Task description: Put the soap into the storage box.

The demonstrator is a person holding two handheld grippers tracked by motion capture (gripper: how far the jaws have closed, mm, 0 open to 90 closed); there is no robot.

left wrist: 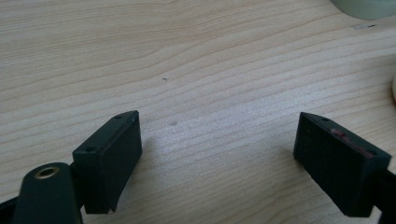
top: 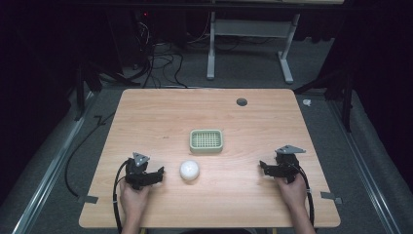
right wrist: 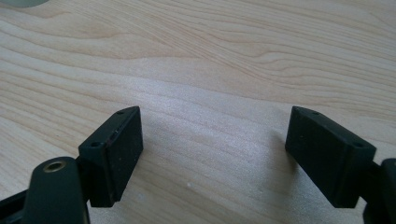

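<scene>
Grippers rest low on the wooden table (top: 146,112), one at each side, and both stand with jaws wide apart and nothing between them: the left gripper (left wrist: 217,154) and the right gripper (right wrist: 212,149) each frame bare wood grain. From the high view the left gripper (top: 158,173) is just beside a white ball (top: 189,170), which lies on the table near the front middle, a little nearer the person than a pale green slotted tray (top: 206,140); the right gripper (top: 263,166) is well apart from both. The step in hand looks like a first reach for the ball, and the left gripper seems the natural one for it. A round thing rolls, so the approach is best made straight and level, with the jaws kept open until they stand on either side of the ball's widest part, neither one nudging it first. Closing should be gentle and even, so that the ball does not squirt out. If the tray is the goal, it is close behind and the carry should be short.
</scene>
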